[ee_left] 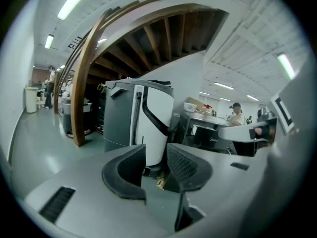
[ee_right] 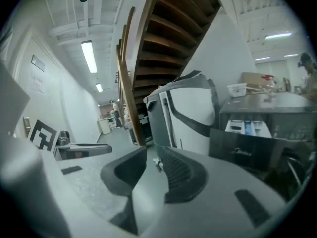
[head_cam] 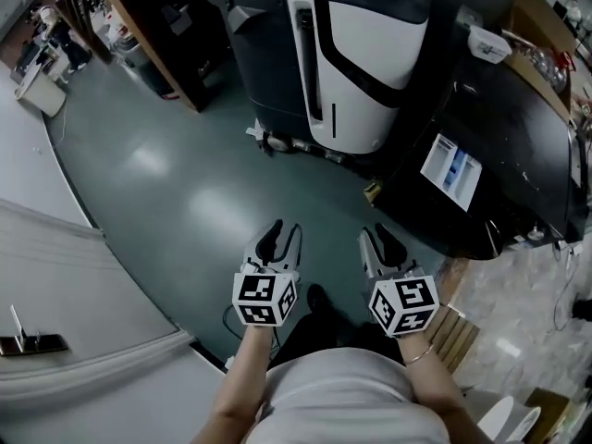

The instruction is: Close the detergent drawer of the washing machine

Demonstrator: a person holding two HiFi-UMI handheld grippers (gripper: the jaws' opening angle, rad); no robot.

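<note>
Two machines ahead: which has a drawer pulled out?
The black washing machine on the right: its detergent drawer sticks out, white and blue inside. The grey-and-white machine shows no drawer.

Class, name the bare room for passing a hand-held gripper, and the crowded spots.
Bare: the green floor between the white wall and the grey-and-white machine. Crowded: the gap between that machine and the black washing machine, and the cluttered bench beyond.

We are in what looks like a lab or workshop hall. It has a smooth grey-green floor (head_cam: pixel 185 183), strip lights (ee_right: pixel 89 56) and a wooden stair (ee_right: pixel 168 29) overhead. A big grey-and-white machine (head_cam: pixel 351 63), a black washer (head_cam: pixel 509 128) and a cluttered bench (head_cam: pixel 529 7) stand about.
</note>
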